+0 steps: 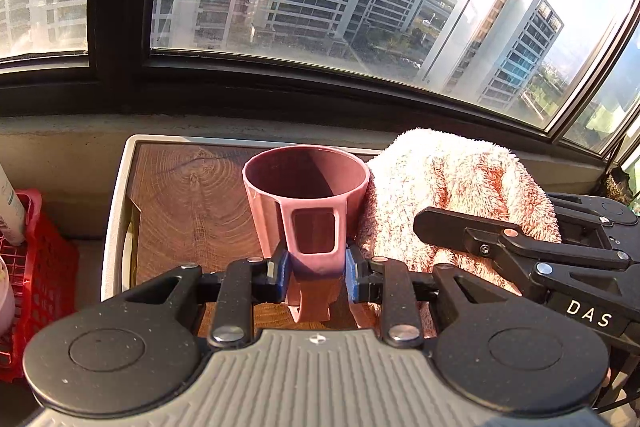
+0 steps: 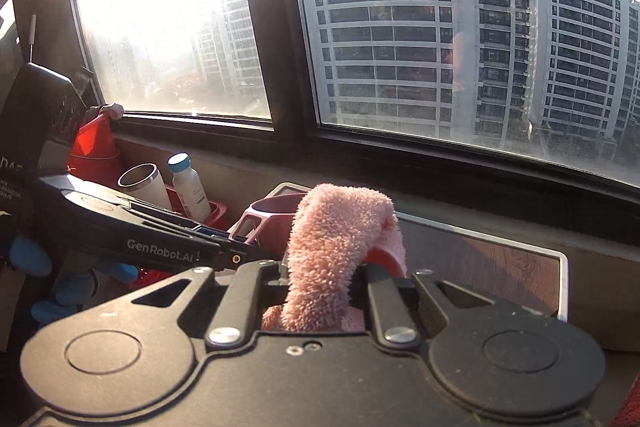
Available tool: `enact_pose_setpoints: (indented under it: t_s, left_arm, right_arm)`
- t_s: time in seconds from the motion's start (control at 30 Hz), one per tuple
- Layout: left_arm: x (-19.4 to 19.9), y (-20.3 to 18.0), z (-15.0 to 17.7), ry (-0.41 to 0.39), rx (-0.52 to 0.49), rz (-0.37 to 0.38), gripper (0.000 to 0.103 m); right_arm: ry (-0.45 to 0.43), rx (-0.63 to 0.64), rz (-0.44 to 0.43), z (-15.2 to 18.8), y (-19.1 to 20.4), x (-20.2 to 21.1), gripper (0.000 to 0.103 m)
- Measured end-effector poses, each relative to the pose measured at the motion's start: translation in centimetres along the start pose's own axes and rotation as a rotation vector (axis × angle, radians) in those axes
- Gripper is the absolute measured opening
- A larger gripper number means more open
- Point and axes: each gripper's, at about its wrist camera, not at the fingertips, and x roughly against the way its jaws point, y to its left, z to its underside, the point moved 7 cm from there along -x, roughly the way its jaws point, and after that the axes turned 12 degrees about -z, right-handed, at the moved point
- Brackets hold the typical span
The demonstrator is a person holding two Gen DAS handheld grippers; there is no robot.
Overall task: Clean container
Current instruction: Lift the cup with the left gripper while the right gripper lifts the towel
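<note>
A dusky pink plastic cup with a rectangular handle stands upright on the wood-topped table. My left gripper is shut on the cup's handle, its blue pads pressed on both sides. A fluffy pink cloth bulges just right of the cup, touching its side. My right gripper is shut on that pink cloth, which hides its fingertips. In the right wrist view the cup peeks out behind the cloth, with the left gripper's body reaching in from the left.
A red basket with bottles sits left of the table. In the right wrist view it holds a white bottle and a steel tumbler. A hand in a blue glove holds the left gripper. The window ledge runs behind.
</note>
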Motion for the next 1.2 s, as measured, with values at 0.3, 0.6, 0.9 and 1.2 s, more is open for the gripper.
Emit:
enact_pose_setpoints:
  t_s: [0.3, 0.6, 0.9, 1.2]
  left_arm:
    - [0.0, 0.0, 0.1, 0.007, 0.001, 0.004, 0.026]
    - [0.1, -0.2, 0.2, 0.006, -0.005, 0.003, 0.026]
    - [0.1, -0.1, 0.1, 0.006, -0.005, 0.003, 0.026]
    - [0.1, -0.1, 0.1, 0.006, -0.008, 0.003, 0.026]
  right_arm:
    - [0.081, -0.002, 0.027, 1.8, -0.5, -2.8, 0.012]
    - [0.197, 0.069, 0.118, 3.7, -0.8, -3.4, 0.011]
    - [0.174, 0.203, 0.104, 2.0, 1.2, -1.1, 0.011]
    - [0.147, 0.249, 0.09, 0.4, 2.0, -1.8, 0.011]
